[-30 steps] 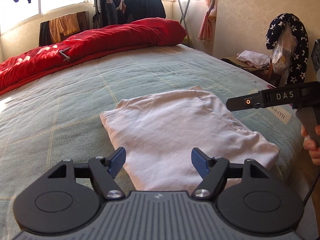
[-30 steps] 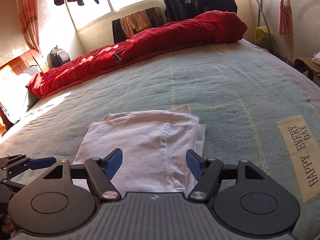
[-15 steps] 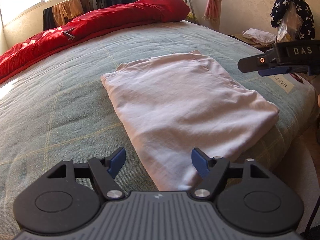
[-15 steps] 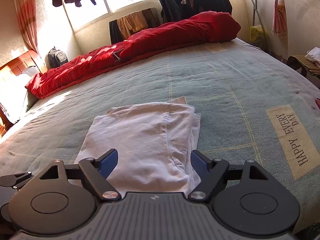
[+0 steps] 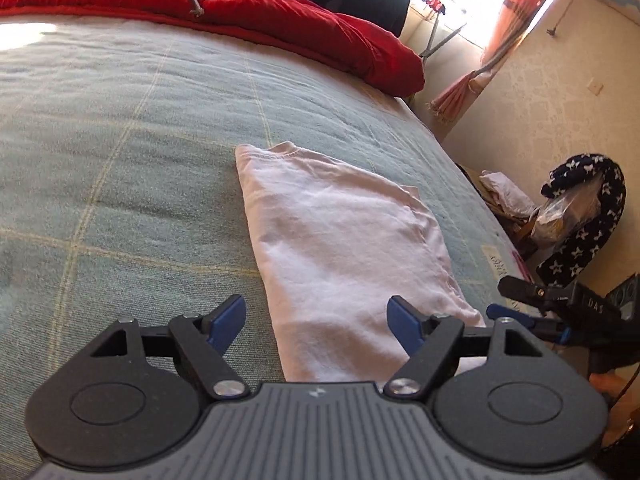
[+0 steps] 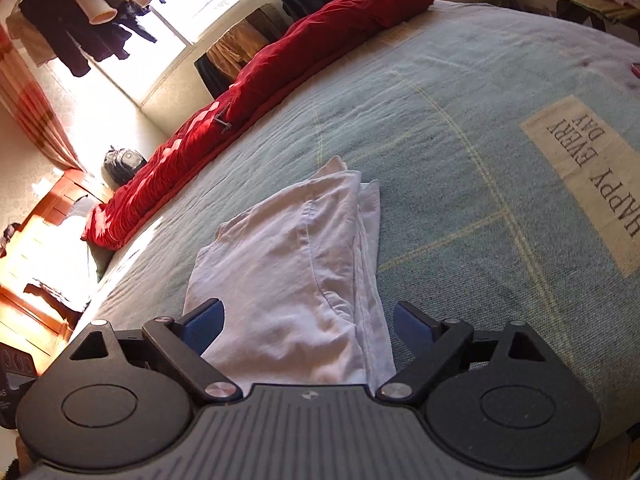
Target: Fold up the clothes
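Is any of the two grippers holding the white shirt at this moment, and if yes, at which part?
Nothing is held. The left gripper and the right gripper are both open and empty, and the folded white shirt lies free on the bed.

A red quilt is lying bunched along the far side of the bed, which is wearing a grey-green checked cover with a beige patch reading HAPPY EVERY DAY. Dark clothes are hanging at the sunlit window beside an orange curtain, and a dark backpack is sitting near the wooden headboard. Beside the bed, a navy star-printed cloth is draping over a clear bag.
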Action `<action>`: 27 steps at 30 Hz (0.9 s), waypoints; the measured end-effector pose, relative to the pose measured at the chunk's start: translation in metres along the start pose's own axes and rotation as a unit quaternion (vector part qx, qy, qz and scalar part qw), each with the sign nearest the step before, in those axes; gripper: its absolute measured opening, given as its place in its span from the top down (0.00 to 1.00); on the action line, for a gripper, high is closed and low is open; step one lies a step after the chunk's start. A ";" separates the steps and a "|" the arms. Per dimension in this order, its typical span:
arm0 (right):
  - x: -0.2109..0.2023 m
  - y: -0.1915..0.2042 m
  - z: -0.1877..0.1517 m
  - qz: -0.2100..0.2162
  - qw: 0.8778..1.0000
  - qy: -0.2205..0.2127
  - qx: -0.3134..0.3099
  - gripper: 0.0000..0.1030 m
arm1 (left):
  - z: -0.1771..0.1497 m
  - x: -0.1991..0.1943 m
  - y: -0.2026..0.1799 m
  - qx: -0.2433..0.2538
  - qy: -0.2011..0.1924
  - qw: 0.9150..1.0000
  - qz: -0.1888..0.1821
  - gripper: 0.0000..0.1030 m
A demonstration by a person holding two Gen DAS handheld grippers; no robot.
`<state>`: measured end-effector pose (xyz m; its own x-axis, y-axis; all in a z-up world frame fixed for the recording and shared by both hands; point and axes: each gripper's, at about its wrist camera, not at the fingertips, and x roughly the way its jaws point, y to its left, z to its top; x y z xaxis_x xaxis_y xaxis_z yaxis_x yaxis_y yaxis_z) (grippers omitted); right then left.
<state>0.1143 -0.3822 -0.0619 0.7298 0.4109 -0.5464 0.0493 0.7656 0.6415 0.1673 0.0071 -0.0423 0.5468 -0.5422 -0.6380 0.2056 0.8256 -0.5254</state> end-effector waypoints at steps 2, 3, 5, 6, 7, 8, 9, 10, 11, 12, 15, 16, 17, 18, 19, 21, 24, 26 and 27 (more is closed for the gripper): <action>0.005 -0.014 -0.001 0.021 0.999 0.011 0.030 0.07 | 0.002 0.008 0.013 -0.037 0.007 0.999 -0.017 0.25; 0.010 -0.020 0.000 0.025 0.999 0.018 0.039 0.07 | 0.003 0.012 0.017 -0.045 0.009 0.999 -0.022 0.25; 0.019 -0.029 0.001 0.031 0.997 0.031 0.056 0.06 | 0.005 0.019 0.024 -0.062 0.013 0.998 -0.032 0.25; 0.024 -0.033 0.002 0.039 0.997 0.033 0.064 0.05 | 0.006 0.023 0.028 -0.070 0.015 0.997 -0.037 0.23; 0.028 -0.036 0.004 0.052 0.996 0.033 0.069 0.03 | 0.007 0.026 0.032 -0.078 0.017 0.996 -0.041 0.22; 0.032 -0.037 0.008 0.058 0.995 0.033 0.073 0.01 | 0.008 0.030 0.036 -0.087 0.019 0.995 -0.046 0.22; 0.035 -0.039 0.011 0.064 0.994 0.034 0.077 0.01 | 0.010 0.034 0.038 -0.093 0.020 0.994 -0.051 0.22; 0.039 -0.040 0.015 0.071 0.994 0.034 0.080 0.01 | 0.013 0.038 0.041 -0.099 0.022 0.993 -0.056 0.22; 0.045 -0.040 0.020 0.073 0.993 0.038 0.079 0.00 | 0.016 0.042 0.043 -0.103 0.024 0.992 -0.062 0.22; 0.053 -0.039 0.026 0.075 0.993 0.042 0.075 0.00 | 0.019 0.046 0.044 -0.106 0.024 0.992 -0.066 0.22; 0.073 -0.035 0.045 0.075 0.994 0.055 0.062 0.00 | 0.033 0.061 0.046 -0.111 0.030 0.990 -0.079 0.22; 0.080 -0.033 0.051 0.075 0.994 0.059 0.055 0.00 | 0.037 0.067 0.046 -0.112 0.033 0.990 -0.085 0.22; 0.087 -0.032 0.057 0.076 0.994 0.063 0.050 0.00 | 0.042 0.073 0.047 -0.111 0.038 0.989 -0.090 0.22; 0.094 -0.031 0.063 0.077 0.994 0.065 0.049 0.00 | 0.046 0.078 0.047 -0.114 0.041 0.988 -0.094 0.22; 0.100 -0.032 0.067 0.078 0.993 0.066 0.052 0.00 | 0.049 0.083 0.048 -0.116 0.043 0.987 -0.098 0.22; 0.105 -0.033 0.071 0.084 0.993 0.069 0.055 0.00 | 0.051 0.087 0.047 -0.116 0.049 0.986 -0.105 0.22; 0.099 -0.033 0.064 0.097 0.991 0.080 0.048 0.00 | 0.043 0.083 0.043 -0.102 0.062 0.986 -0.117 0.22; 0.089 -0.032 0.053 0.117 0.987 0.099 0.042 0.00 | 0.035 0.076 0.041 -0.094 0.073 0.985 -0.128 0.22; 0.084 -0.032 0.047 0.128 0.985 0.110 0.041 0.00 | 0.030 0.071 0.041 -0.090 0.077 0.984 -0.134 0.22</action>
<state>0.2055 -0.3956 -0.1032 0.5605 0.6896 -0.4585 -0.0556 0.5838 0.8100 0.2391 0.0074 -0.0927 0.3603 -0.7652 -0.5335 0.1712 0.6165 -0.7685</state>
